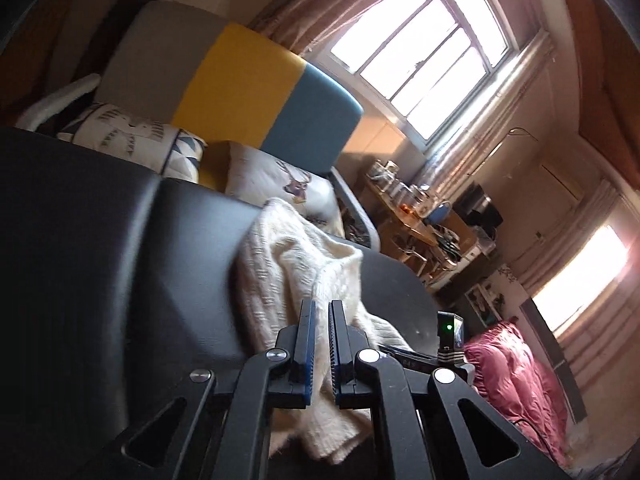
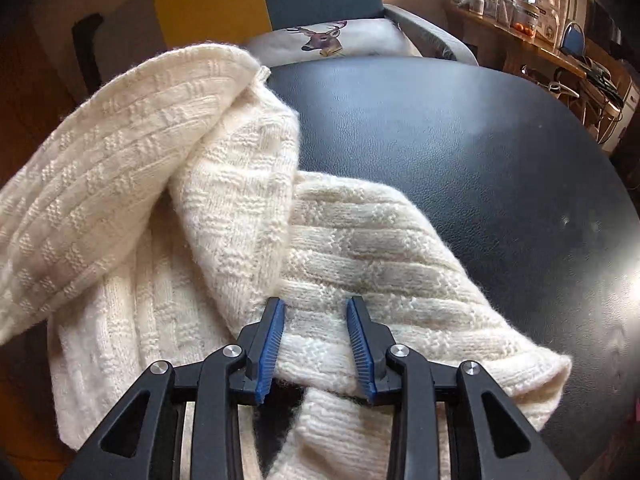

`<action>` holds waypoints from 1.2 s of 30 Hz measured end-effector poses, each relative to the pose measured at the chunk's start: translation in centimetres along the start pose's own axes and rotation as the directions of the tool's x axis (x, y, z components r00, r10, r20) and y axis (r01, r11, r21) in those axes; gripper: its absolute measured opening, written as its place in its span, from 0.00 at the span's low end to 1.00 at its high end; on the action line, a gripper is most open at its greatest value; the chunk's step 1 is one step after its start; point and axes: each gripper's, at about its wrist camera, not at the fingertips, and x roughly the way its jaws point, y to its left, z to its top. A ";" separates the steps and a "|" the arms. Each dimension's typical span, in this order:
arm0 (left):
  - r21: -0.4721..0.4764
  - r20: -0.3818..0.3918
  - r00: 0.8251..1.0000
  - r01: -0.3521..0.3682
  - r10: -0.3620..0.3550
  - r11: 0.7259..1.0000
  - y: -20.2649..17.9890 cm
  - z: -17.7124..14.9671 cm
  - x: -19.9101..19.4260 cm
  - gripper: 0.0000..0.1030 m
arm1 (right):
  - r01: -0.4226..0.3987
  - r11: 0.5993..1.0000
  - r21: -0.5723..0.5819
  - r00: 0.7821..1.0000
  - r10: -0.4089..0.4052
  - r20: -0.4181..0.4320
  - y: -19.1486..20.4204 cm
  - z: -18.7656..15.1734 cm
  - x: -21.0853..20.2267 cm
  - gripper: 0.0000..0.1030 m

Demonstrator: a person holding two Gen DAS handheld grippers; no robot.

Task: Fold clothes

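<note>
A cream knitted sweater (image 2: 224, 216) lies bunched on a black leather tabletop (image 2: 460, 152). My right gripper (image 2: 316, 304) stands open just over a folded band of the knit, one blue-padded finger on each side of it. One flap of the sweater is lifted and curls over at the left. In the left wrist view the same sweater (image 1: 288, 264) hangs in a raised fold, and my left gripper (image 1: 322, 308) is shut on a strip of it that runs down between the blue pads. The right gripper's body (image 1: 450, 336), with a green light, shows beyond the cloth.
A grey, yellow and blue sofa back (image 1: 240, 88) with deer-print cushions (image 2: 324, 38) stands behind the table. A cluttered wooden shelf (image 1: 420, 216) sits under the window, and a pink quilt (image 1: 516, 376) lies at the right. The table's right half (image 2: 520, 208) is bare.
</note>
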 end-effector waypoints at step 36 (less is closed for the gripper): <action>0.414 -0.408 0.900 0.034 0.152 0.910 -3.0 -1.5 19.5 0.07 | -0.078 0.997 -0.027 0.987 0.081 0.141 -0.8 -3.1 -0.3 0.33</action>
